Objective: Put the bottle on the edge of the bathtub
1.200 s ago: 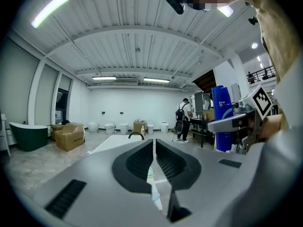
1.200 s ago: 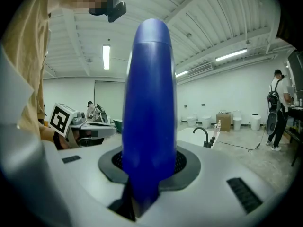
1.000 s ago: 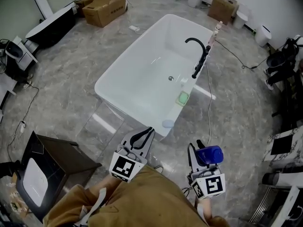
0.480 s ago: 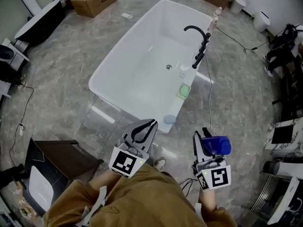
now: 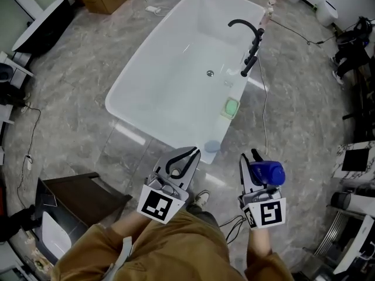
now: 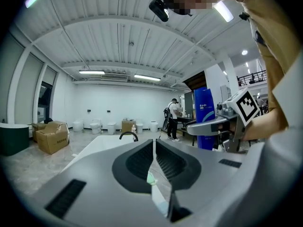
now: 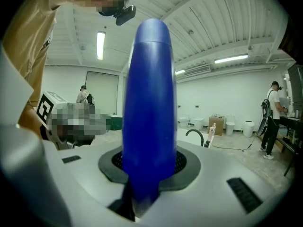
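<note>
Before one bathtub (image 5: 126,92), right claw (image 5: 258,164) grips one bottle (image 5: 268,173); left claw (image 5: 183,160) closed.

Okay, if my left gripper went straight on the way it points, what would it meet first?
Probably the near rim of the bathtub, close to the pale blue round item. Only bare floor shows between the left gripper and that rim, though height is hard to judge.

Tan-brown sleeves (image 5: 176,247) meet the left gripper (image 5: 186,155) and right gripper (image 5: 256,167), both grey with black-and-white square-marker cubes (image 5: 159,204).
</note>
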Action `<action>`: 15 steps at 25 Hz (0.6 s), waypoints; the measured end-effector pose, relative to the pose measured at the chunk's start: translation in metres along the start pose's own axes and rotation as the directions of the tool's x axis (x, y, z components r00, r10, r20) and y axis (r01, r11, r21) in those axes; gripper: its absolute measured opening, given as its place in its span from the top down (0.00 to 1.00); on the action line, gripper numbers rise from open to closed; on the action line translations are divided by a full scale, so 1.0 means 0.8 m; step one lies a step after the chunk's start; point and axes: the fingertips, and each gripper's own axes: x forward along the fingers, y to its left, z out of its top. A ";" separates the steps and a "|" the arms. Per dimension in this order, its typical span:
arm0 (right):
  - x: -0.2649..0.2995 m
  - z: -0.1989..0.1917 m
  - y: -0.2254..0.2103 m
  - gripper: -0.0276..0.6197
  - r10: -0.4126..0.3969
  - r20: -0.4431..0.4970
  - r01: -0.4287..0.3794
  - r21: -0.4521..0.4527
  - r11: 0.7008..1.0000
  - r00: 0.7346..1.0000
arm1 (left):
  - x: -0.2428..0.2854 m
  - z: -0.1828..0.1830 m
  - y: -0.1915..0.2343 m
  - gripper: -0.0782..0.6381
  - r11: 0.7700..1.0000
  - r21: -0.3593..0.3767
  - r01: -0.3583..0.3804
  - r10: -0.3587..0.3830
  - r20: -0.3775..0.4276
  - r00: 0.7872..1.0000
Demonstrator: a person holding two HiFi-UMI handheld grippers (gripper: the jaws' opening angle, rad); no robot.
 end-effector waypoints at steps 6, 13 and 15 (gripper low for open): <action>0.034 -0.027 -0.015 0.77 0.014 -0.016 -0.014 -0.033 0.999 1.000 | 0.027 -0.021 0.010 0.86 0.998 0.054 0.019 -0.018 -0.029 0.999; 0.071 -0.075 -0.032 0.77 0.016 -0.043 -0.018 -0.032 0.999 0.999 | 0.054 -0.065 0.023 0.86 0.998 0.056 0.016 -0.012 -0.070 0.998; 0.082 -0.089 -0.033 0.77 0.019 -0.053 -0.022 -0.040 0.999 0.998 | 0.065 -0.078 0.026 0.86 0.999 0.048 0.015 -0.012 -0.071 0.997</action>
